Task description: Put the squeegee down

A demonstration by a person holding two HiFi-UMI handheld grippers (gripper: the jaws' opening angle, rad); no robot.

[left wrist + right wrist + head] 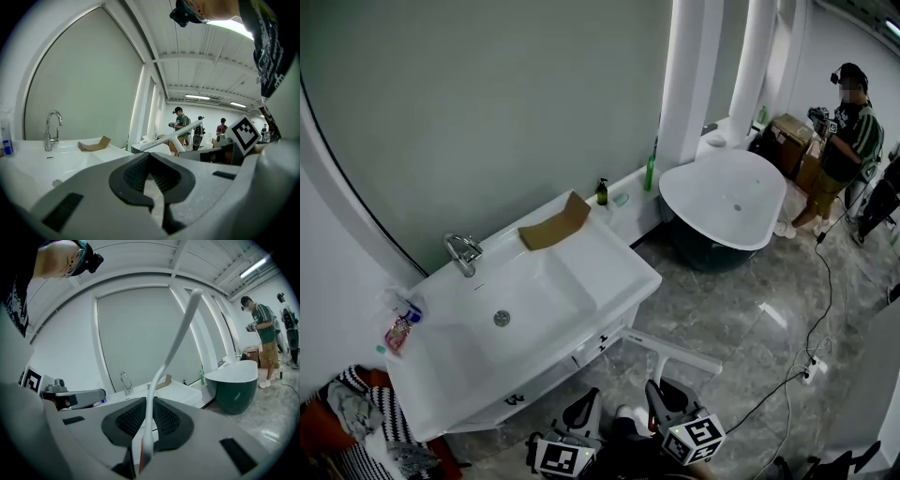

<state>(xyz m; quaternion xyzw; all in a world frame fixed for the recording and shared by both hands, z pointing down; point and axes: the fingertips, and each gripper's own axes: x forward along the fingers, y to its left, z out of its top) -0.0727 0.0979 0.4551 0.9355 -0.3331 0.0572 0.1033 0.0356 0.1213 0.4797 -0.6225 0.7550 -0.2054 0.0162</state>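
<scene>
The squeegee [675, 349] is white and T-shaped. It hangs low in front of the vanity's right corner, its handle clamped in my right gripper [662, 399]. In the right gripper view the handle [173, 343] rises from between the dark pads and curves up to the right; that gripper [149, 418] is shut on it. My left gripper [584, 411] is just to its left, close to the vanity front. Seen from its own camera, the left gripper [150, 161] has its pads meeting at the tips with nothing held. The squeegee's blade bar [176, 135] shows beyond them.
A white sink vanity [619, 258] with a faucet [461, 251] and a folded cardboard piece [555, 227] stands ahead. A white bathtub [727, 197], two bottles [650, 173], a person [844, 141], floor cables [806, 366] and a clothes pile [356, 422] are around.
</scene>
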